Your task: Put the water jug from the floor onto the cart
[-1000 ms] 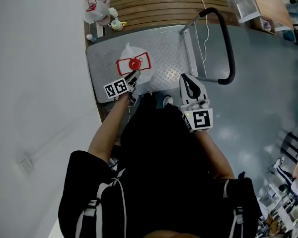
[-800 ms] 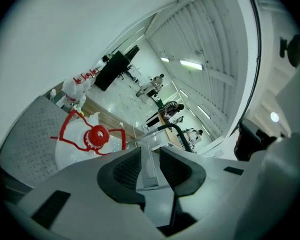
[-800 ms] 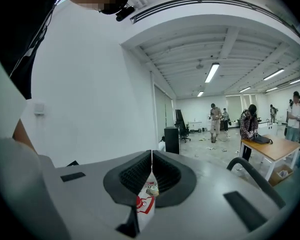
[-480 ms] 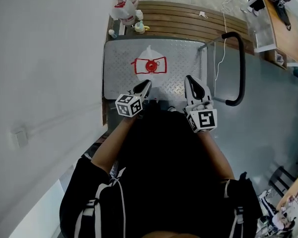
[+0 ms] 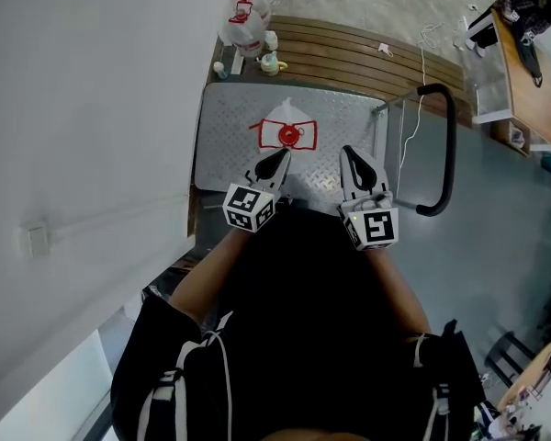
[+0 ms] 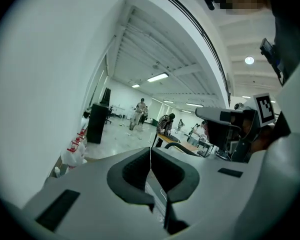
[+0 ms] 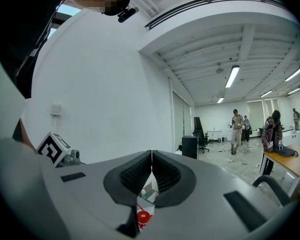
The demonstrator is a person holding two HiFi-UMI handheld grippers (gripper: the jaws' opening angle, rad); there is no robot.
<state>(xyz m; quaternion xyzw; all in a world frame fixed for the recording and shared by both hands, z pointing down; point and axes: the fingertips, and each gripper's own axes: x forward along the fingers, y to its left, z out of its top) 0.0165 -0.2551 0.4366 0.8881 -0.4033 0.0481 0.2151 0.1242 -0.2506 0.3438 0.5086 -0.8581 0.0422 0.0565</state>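
Wall left, cart handle right

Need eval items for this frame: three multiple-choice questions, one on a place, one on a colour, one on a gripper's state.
1. Where is the jug?
A) floor
B) cart deck
C) desk

2. Colour of its cap?
A) blue
B) green
C) red

3. State of the right gripper, by its fingers?
A) wide apart
B) clamped on the jug
C) together, empty

Key:
1 B: it stands on the metal deck.
2 C: the head view shows a red cap.
3 C: its own view shows the fingers touching, nothing between.
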